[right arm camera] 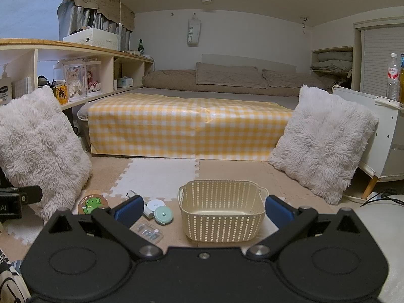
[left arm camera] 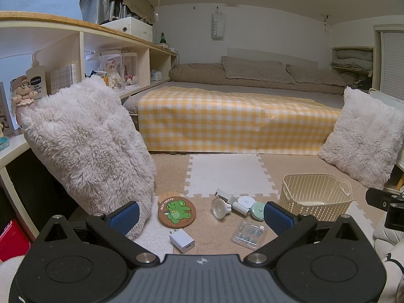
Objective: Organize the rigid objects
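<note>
Small rigid objects, among them a white charger [left arm camera: 182, 240] and an elephant coaster [left arm camera: 177, 210], lie scattered on the floor mat ahead of the left gripper [left arm camera: 202, 217], left of the empty basket [right arm camera: 221, 214] facing the right gripper [right arm camera: 204, 211]; both jaws gape wide, holding nothing.

Bedroom; bed [right arm camera: 192, 123], pillows [right arm camera: 227, 75]

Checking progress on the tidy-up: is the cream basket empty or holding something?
Empty. The right wrist view shows the basket's bare floor, and the items, such as the green tape measure, lie on the mat.
</note>
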`<move>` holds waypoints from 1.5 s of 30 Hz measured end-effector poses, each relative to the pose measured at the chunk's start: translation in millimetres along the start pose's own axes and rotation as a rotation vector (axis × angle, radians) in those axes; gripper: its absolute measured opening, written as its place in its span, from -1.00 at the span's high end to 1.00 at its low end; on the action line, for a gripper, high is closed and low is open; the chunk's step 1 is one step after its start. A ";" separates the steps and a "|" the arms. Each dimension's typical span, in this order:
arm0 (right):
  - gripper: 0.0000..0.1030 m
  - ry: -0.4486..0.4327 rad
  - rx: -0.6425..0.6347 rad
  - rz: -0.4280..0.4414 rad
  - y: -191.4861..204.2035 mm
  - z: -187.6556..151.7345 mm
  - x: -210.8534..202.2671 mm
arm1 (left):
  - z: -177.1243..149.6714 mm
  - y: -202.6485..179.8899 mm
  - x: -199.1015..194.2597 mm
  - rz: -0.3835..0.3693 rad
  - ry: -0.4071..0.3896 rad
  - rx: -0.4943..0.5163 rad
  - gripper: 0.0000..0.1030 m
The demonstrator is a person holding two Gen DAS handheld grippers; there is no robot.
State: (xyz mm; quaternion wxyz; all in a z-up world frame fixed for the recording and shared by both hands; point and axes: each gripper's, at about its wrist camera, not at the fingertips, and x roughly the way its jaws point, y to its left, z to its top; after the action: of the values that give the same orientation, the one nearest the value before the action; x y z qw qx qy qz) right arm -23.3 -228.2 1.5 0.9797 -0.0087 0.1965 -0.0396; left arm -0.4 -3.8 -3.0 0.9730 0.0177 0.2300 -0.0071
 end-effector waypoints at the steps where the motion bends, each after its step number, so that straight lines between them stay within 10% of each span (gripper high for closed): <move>1: -1.00 0.000 0.000 0.000 0.2 -0.2 -0.1 | -0.1 -0.2 0.0 0.000 0.000 0.000 -1.00; 45: -1.00 -0.074 0.065 0.021 -23.1 40.7 11.2 | 6.3 -1.8 -10.7 -0.042 -0.035 -0.019 -1.00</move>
State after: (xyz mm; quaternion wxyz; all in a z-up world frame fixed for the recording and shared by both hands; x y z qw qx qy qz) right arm 1.0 -252.1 35.5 0.9864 0.0236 0.1587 -0.0354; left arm -7.2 -5.8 7.4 0.9766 0.0032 0.2134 -0.0257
